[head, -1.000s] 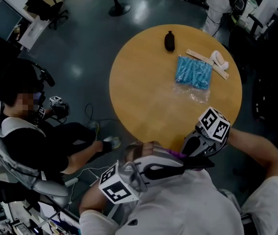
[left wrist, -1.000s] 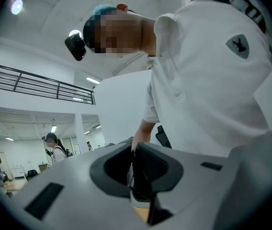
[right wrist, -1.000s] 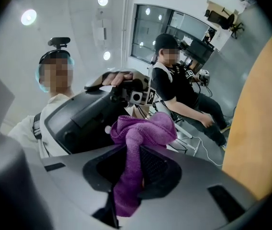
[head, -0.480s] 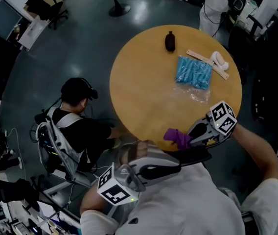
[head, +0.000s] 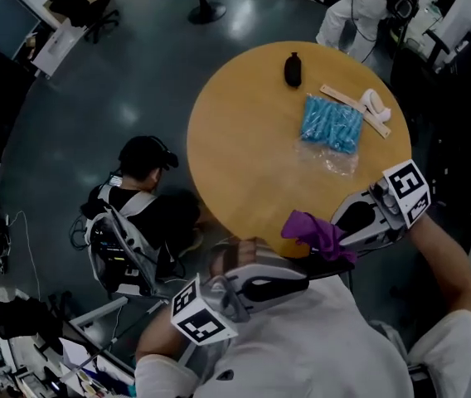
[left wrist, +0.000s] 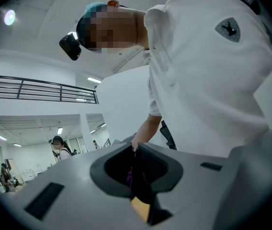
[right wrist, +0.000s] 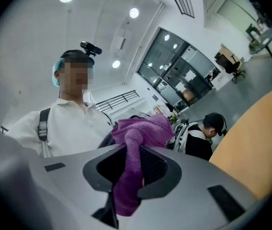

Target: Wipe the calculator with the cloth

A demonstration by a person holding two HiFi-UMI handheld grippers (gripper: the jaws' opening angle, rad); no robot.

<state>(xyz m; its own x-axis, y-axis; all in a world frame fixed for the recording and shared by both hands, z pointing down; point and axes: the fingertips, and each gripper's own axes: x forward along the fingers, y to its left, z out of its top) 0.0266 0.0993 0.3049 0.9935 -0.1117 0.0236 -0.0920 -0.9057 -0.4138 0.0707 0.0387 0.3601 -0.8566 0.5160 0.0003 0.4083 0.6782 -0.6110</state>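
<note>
My right gripper hovers at the near edge of the round wooden table, shut on a purple cloth. In the right gripper view the cloth bunches above the right gripper and hangs down between its jaws. Just below it in the head view my left gripper, close to my chest, holds a dark flat slab, apparently the calculator. The left gripper view shows the calculator edge-on as a thin dark strip pinched in the left gripper. The cloth hangs right above the calculator; whether they touch I cannot tell.
On the far part of the table lie a small black object, a blue packet in clear wrap, and a wooden strip with a white piece. A person crouches on the floor left of the table. Another stands beyond it.
My right gripper has swung to the right and lifted, bringing the purple cloth out into plain view. The left gripper has stayed put. The person on the floor has shifted closer to the table.
</note>
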